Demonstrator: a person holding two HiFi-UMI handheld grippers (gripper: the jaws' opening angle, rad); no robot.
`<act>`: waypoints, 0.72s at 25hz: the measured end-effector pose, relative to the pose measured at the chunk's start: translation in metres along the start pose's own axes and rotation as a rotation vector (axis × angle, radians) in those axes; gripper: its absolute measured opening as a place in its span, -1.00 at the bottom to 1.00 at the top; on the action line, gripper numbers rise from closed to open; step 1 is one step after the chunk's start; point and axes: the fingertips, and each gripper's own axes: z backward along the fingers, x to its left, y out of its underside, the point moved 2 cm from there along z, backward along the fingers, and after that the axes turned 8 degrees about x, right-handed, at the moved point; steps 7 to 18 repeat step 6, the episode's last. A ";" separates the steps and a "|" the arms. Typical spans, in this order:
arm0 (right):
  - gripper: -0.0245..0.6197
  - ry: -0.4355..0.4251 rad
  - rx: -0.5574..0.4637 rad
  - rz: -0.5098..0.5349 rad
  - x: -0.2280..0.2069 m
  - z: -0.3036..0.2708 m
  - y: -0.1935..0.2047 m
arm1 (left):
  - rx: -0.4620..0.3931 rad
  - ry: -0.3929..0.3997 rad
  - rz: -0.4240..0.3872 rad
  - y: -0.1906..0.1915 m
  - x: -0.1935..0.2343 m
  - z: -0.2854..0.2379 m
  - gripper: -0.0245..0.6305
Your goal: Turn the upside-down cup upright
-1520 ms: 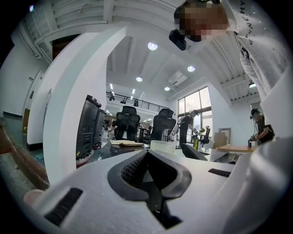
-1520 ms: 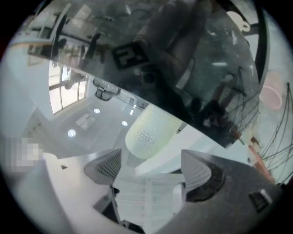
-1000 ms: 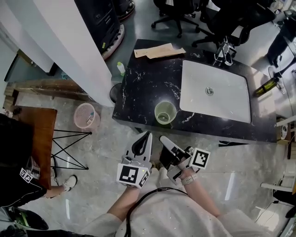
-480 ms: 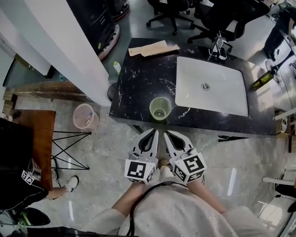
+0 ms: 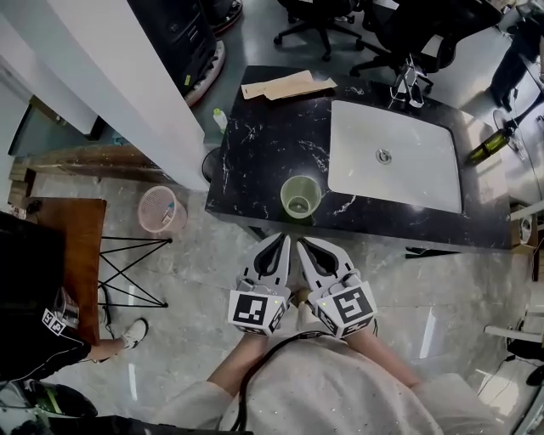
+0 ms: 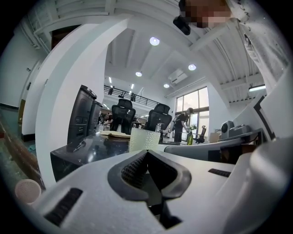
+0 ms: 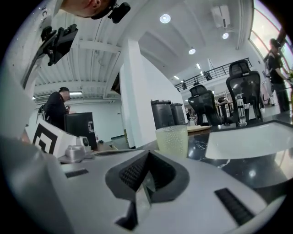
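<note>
A pale green translucent cup stands mouth-up near the front edge of the black marble counter. In the left gripper view the cup shows just beyond the jaw tips, and in the right gripper view the cup stands slightly right of them. My left gripper and right gripper sit side by side in front of the counter, close to the person's body and short of the cup. Both are shut with nothing between the jaws, and both point toward the counter.
A white sink basin fills the counter's right half. Brown papers lie at its far edge, with a small green bottle at the left corner. A pink wastebasket and a wooden table stand at left; office chairs stand beyond.
The right gripper has rolled from lying on its side to marker cube up, and now sits parallel to the left gripper. The cup and the left gripper have stayed put.
</note>
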 end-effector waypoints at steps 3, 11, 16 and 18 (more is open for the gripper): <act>-0.90 0.005 0.003 0.002 -0.001 0.000 -0.001 | -0.001 0.001 0.000 -0.002 0.000 0.001 -0.91; -0.90 0.012 0.008 0.001 -0.002 0.000 -0.002 | 0.002 0.000 0.001 -0.003 0.000 0.004 -0.91; -0.90 0.012 0.008 0.001 -0.002 0.000 -0.002 | 0.002 0.000 0.001 -0.003 0.000 0.004 -0.91; -0.90 0.012 0.008 0.001 -0.002 0.000 -0.002 | 0.002 0.000 0.001 -0.003 0.000 0.004 -0.91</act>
